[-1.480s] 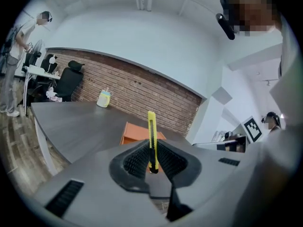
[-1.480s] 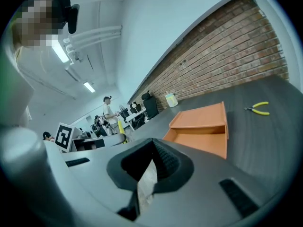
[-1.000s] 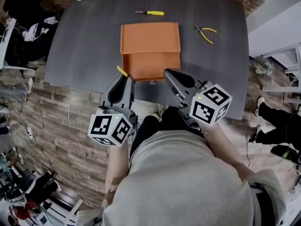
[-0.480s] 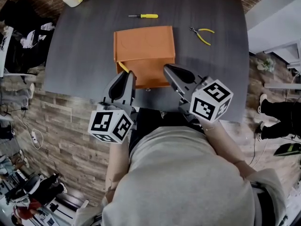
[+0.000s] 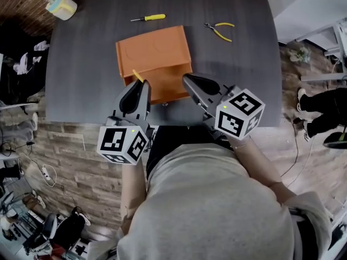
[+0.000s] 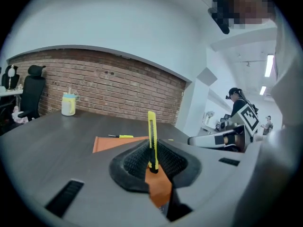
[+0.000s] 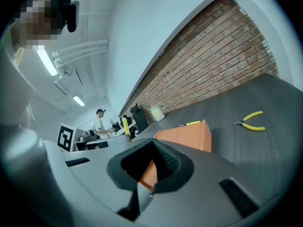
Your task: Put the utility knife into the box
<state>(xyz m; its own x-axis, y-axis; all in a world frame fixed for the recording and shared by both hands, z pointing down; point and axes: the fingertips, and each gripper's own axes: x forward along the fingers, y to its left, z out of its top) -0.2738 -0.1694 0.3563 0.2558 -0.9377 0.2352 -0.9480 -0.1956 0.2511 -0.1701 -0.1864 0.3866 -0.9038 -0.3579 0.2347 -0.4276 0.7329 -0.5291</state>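
Observation:
The orange box (image 5: 153, 58) sits mid-table; I cannot tell whether its lid is open. My left gripper (image 5: 139, 89) is shut on the yellow utility knife (image 5: 138, 76), whose tip pokes up over the box's near left corner. In the left gripper view the knife (image 6: 151, 136) stands upright between the pads of that gripper (image 6: 152, 162), with the box (image 6: 118, 142) beyond. My right gripper (image 5: 191, 84) hovers at the box's near right edge, jaws together and holding nothing. In its own view the right gripper (image 7: 151, 162) points at the box (image 7: 187, 136).
A yellow-handled screwdriver (image 5: 148, 18) lies behind the box and yellow pliers (image 5: 219, 30) lie at the back right. A pale cup (image 5: 60, 6) stands at the far left corner of the dark table (image 5: 81, 80). A person stands off to the side, seen small in both gripper views.
Both grippers have come forward to the box's near edge. The knife tip has gone from beside the box's front left corner to over it.

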